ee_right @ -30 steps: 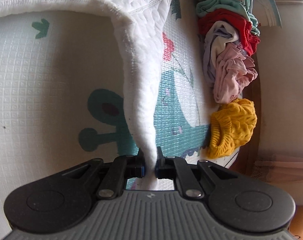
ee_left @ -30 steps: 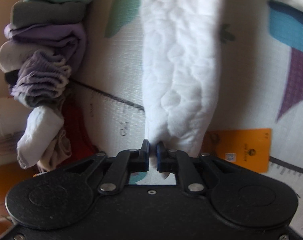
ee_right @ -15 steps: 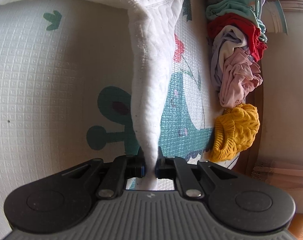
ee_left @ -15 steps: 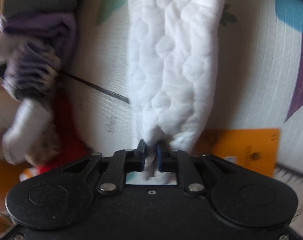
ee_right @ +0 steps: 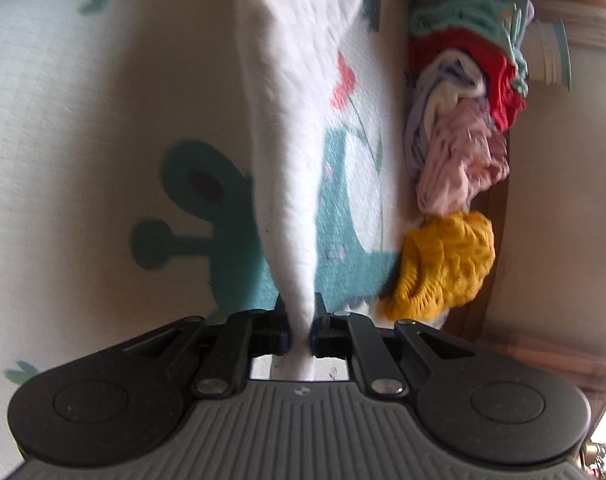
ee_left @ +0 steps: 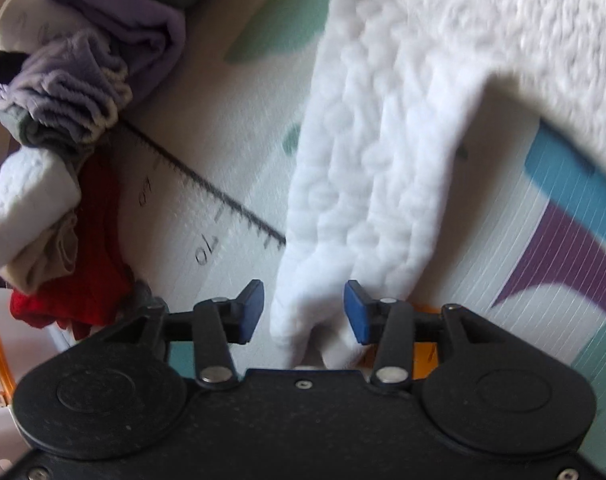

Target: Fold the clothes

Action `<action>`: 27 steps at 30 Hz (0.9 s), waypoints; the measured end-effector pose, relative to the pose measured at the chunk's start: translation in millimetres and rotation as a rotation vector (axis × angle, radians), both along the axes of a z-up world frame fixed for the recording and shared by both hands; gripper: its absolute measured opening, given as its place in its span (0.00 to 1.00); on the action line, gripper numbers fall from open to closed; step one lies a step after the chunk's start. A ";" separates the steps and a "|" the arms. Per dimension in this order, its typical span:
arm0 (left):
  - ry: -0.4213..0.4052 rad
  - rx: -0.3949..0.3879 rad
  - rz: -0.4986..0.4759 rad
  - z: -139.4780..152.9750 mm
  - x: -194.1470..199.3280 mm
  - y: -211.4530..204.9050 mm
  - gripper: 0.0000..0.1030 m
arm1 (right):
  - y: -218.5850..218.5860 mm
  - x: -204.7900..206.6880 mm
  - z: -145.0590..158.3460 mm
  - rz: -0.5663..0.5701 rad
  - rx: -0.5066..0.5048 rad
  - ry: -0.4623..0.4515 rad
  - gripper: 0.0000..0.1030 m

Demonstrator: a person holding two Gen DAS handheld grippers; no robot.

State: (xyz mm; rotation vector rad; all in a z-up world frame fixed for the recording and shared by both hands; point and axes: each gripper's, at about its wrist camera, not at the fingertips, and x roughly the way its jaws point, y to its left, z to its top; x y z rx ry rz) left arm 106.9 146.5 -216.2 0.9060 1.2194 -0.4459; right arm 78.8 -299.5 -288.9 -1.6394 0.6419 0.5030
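Left gripper (ee_left: 303, 312): its jaws are standing spread now, where half a second ago they were pinching the white garment's (ee_left: 367, 184) end; the cloth is lying loose between the blue pads (ee_left: 357, 312), touching neither firmly.
Right gripper (ee_right: 300, 330): it is still pinching a bunched corner of the same garment, jaws pressed together on the cloth.
Garment: it is lying on the play mat (ee_left: 207, 128) at the left side and is being held stretched above the mat at the right.
Meaning: the left end is being set down, so this fold is probably ending on that side, while the right side is waiting to be laid or carried over.
Surroundings: crumpled clothes (ee_left: 75, 80) are sitting at the mat's edge in the left view, and another pile (ee_right: 463, 152) with a yellow knit (ee_right: 443, 268) in the right view.
Risk: the freed end may be shifting if the right gripper keeps pulling.
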 end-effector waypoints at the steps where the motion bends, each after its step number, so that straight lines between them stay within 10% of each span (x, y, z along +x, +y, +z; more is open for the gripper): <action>1: -0.004 -0.020 0.005 4.5 2.2 -2.3 0.42 | -2.1 2.6 1.7 -0.009 0.005 -0.011 0.29; 11: -0.027 -0.173 0.117 27.6 26.0 -6.9 0.42 | -50.0 16.3 27.3 -0.364 0.204 0.112 0.56; 20: 0.005 -0.248 0.146 26.6 20.8 -16.6 0.42 | -124.5 68.3 64.0 -1.041 0.934 0.464 0.57; 27: 0.059 -0.321 0.169 17.2 21.5 -27.6 0.42 | -136.3 89.9 37.5 -1.267 1.092 0.547 0.56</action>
